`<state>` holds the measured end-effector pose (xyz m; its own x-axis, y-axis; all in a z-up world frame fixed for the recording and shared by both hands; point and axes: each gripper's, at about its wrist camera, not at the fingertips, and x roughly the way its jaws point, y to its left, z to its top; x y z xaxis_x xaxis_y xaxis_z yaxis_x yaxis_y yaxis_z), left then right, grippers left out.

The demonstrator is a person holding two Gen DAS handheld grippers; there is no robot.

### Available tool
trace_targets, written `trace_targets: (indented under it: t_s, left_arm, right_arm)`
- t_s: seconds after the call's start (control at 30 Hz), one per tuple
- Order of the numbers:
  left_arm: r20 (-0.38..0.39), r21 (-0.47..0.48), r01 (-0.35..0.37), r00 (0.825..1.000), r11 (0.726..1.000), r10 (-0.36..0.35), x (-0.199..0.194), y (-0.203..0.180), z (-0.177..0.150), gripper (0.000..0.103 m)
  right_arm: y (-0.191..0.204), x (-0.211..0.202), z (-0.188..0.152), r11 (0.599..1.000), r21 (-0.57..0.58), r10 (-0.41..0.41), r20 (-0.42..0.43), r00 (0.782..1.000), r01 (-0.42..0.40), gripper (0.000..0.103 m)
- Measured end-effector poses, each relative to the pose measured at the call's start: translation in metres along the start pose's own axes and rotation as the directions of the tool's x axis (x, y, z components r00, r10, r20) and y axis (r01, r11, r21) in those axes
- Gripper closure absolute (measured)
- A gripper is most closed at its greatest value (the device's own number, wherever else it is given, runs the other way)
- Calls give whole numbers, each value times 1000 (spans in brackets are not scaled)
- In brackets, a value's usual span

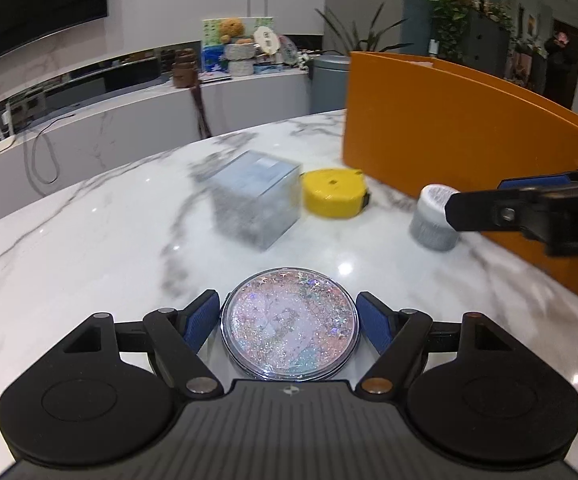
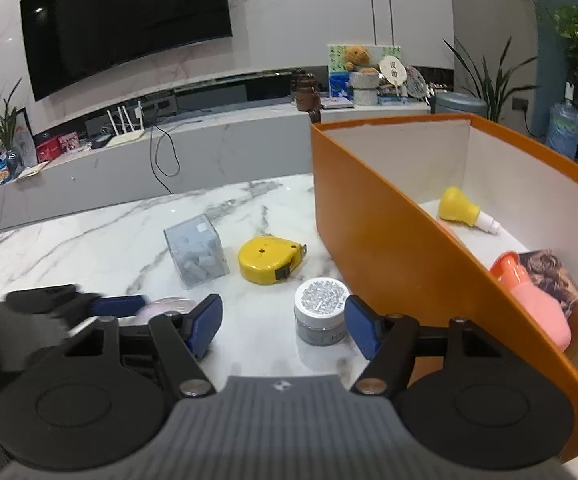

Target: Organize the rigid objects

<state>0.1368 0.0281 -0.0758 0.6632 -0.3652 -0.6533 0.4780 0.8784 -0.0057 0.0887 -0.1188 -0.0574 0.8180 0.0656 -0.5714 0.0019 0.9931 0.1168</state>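
Left tongs spread around glitter disc, pads just apart; right tongs spread, empty.

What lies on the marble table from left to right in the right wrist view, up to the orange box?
Glittery round case → clear cube box → yellow tape measure → small silver jar → orange box.

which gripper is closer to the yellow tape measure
Right. The right gripper sits just short of the yellow tape measure, beside the silver jar; the left gripper is farther back, straddling the glitter disc.
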Motion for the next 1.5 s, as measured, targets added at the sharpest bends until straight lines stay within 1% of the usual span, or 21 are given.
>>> trace_targets:
  t_s: [0.1, 0.2, 0.27, 0.33, 0.43, 0.5, 0.7, 0.93, 1.13, 1.27, 1.37, 1.5]
  left_arm:
    - [-8, -15, -19, 1000, 1000, 19, -8, 0, -4, 16]
    - [-10, -23, -29, 1000, 999, 29, -13, -2, -7, 16]
    - [-9, -25, -31, 999, 999, 30, -14, -3, -9, 16]
    - [-11, -27, -32, 999, 999, 32, -15, -3, -10, 16]
    - [-12, -31, -36, 999, 999, 36, -18, -4, -13, 16]
    - [-10, -33, -40, 999, 999, 40, -20, -6, -15, 16]
    - [-12, -42, -51, 999, 998, 51, -24, -9, -18, 16]
    - [-11, -68, -56, 998, 996, 55, -27, -11, -19, 17]
    - [-14, -89, -66, 998, 994, 65, -33, -9, -20, 17]
    - [-10, -85, -84, 996, 993, 84, -38, -10, -17, 17]
    - [3, -78, -92, 996, 993, 93, -44, -12, -11, 17]
    - [24, -63, -103, 994, 993, 105, -53, -16, 2, 17]
  right_arm:
    - [4, 11, -5, 999, -18, -46, -3, 999, 46, 43]
    - [10, 25, -10, 993, -43, -113, 10, 994, 114, 48]
    - [13, 34, -14, 987, -56, -151, 10, 988, 151, 49]
    - [13, 42, -15, 985, -55, -162, -2, 987, 162, 49]
    - [15, 51, -14, 983, -75, -169, 8, 986, 169, 50]
    - [17, 58, -14, 980, -94, -176, 8, 984, 176, 53]
    - [12, 71, -11, 983, -82, -165, -24, 986, 162, 62]
    - [9, 68, -7, 991, -71, -115, -32, 993, 113, 62]
    - [15, 52, 4, 993, -83, -84, 22, 996, 86, 62]
    - [16, 47, 8, 994, -81, -70, 37, 997, 73, 62]
    - [16, 43, 12, 995, -74, -61, 47, 997, 65, 62]
    - [15, 33, 20, 996, -70, -51, 82, 995, 57, 62]
